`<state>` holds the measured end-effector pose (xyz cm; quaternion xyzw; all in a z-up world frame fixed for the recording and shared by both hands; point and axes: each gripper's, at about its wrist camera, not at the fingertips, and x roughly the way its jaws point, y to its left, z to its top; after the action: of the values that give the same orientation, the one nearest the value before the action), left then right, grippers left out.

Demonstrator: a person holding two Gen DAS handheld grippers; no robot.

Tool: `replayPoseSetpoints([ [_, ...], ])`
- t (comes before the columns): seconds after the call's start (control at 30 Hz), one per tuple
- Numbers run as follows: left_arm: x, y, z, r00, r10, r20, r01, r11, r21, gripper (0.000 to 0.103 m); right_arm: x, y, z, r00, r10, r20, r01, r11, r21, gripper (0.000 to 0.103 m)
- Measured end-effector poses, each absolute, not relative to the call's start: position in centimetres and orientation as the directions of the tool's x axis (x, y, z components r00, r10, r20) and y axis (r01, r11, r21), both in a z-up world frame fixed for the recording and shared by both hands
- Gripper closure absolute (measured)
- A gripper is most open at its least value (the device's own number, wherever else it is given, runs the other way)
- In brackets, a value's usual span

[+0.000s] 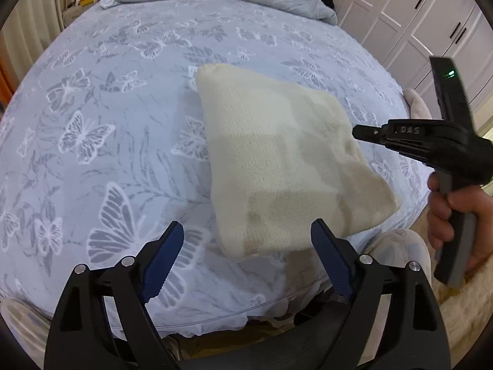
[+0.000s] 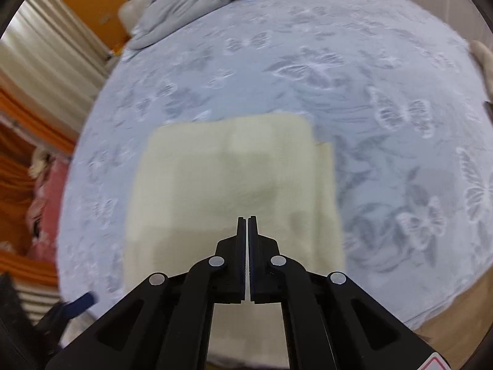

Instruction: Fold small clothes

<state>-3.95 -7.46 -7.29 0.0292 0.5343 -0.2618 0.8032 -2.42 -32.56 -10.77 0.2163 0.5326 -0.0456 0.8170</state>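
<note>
While the left claw (image 1: 246,240) stands spread wide and empty in the left wrist view, a folded cream knitted garment (image 1: 277,166) lies flat on the pale blue butterfly-print bed sheet (image 1: 107,108) just beyond its blue pads. Seen from the right wrist, the right claw (image 2: 247,220) is clenched on nothing above the folded garment's near part.

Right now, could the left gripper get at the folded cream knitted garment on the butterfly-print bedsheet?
Probably yes. The left gripper stands open with the garment's near edge between its fingers, nothing blocking; the shut right gripper sits off to the side.
</note>
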Motion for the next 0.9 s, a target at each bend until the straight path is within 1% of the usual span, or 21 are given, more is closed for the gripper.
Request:
replayPoseSetpoints([
  [0.07,-4.0,-8.0,-7.6,0.269,-0.387,-0.882,0.453,0.859,-0.239,0.021,-1.1,-31.2,-14.4,0.314,0.094,-0.945,0.299,0.935,0.193,0.103],
  [0.1,-4.0,-8.2,-7.7,0.262,-0.391,-0.882,0.455,0.856,-0.245,0.021,-1.2,-31.2,-15.3,0.33,0.091,-0.94,0.292,0.937,0.193,0.103],
  [0.17,-4.1,-8.5,-7.4,0.262,-0.398,-0.879,0.461,0.852,-0.249,0.021,-1.5,-31.8,-14.1,0.345,0.118,-0.931,0.312,0.921,0.232,0.103],
  [0.23,-3.6,-8.4,-6.8,0.261,-0.429,-0.865,0.464,0.841,-0.277,0.01,-2.6,-32.8,-11.6,0.407,0.104,-0.907,0.332,0.909,0.253,0.088],
  [0.27,-3.0,-8.2,-6.5,0.254,-0.47,-0.845,0.449,0.831,-0.328,0.005,-3.1,-33.3,-10.6,0.439,0.07,-0.896,0.345,0.907,0.24,0.052],
  [0.3,-2.2,-7.9,-6.4,0.241,-0.512,-0.824,0.428,0.818,-0.384,0.005,-4.0,-34.0,-9.6,0.475,0.011,-0.88,0.375,0.902,0.214,0.014],
  [0.33,-1.4,-7.8,-6.6,0.223,-0.541,-0.811,0.408,0.807,-0.427,0.005,-4.7,-34.3,-8.9,0.499,-0.026,-0.866,0.396,0.896,0.202,0.01],
  [0.37,0.1,-7.8,-7.3,0.19,-0.577,-0.794,0.365,0.792,-0.489,0.005,-5.0,-35.2,-9.4,0.49,-0.014,-0.871,0.407,0.888,0.214,0.01],
  [0.43,2.9,-8.1,-9.1,0.142,-0.594,-0.792,0.26,0.794,-0.55,0.005,-4.8,-36.4,-11.3,0.444,0.072,-0.893,0.427,0.859,0.282,0.01],
  [0.5,5.0,-8.3,-11.0,0.114,-0.607,-0.787,0.177,0.792,-0.585,0.005,-5.2,-37.2,-13.2,0.418,0.138,-0.898,0.448,0.828,0.336,0.011],
  [0.57,6.5,-8.7,-13.0,0.088,-0.591,-0.802,0.121,0.805,-0.581,0.005,-5.2,-37.8,-15.8,0.383,0.208,-0.9,0.47,0.795,0.383,0.011],
  [0.63,7.5,-9.6,-15.1,0.044,-0.562,-0.826,0.114,0.824,-0.555,0.005,-4.5,-37.8,-17.6,0.368,0.282,-0.886,0.489,0.752,0.442,0.01],
  [0.7,7.7,-9.9,-16.8,0.0,-0.604,-0.797,0.087,0.794,-0.602,0.005,-4.3,-37.8,-18.4,0.386,0.345,-0.856,0.493,0.707,0.507,0.008],
  [0.77,7.7,-9.6,-18.3,-0.035,-0.659,-0.751,0.004,0.751,-0.66,0.005,-4.2,-37.7,-19.0,0.396,0.373,-0.839,0.485,0.691,0.536,0.007],
  [0.8,7.7,-9.6,-18.6,-0.039,-0.672,-0.739,-0.016,0.74,-0.672,0.005,-4.2,-37.7,-19.1,0.408,0.386,-0.827,0.482,0.679,0.554,0.011],
  [0.83,7.6,-9.6,-18.7,-0.039,-0.677,-0.735,-0.018,0.736,-0.677,0.005,-4.2,-37.5,-19.2,0.422,0.408,-0.81,0.47,0.666,0.58,0.02],
  [0.87,7.5,-9.8,-18.5,-0.04,-0.671,-0.74,-0.005,0.741,-0.671,0.007,-4.1,-37.3,-19.1,0.426,0.405,-0.809,0.475,0.662,0.58,0.031],
  [0.9,7.4,-10.0,-18.1,-0.039,-0.656,-0.754,0.012,0.754,-0.656,0.013,-3.9,-37.1,-18.7,0.435,0.399,-0.807,0.468,0.665,0.582,0.046],
])
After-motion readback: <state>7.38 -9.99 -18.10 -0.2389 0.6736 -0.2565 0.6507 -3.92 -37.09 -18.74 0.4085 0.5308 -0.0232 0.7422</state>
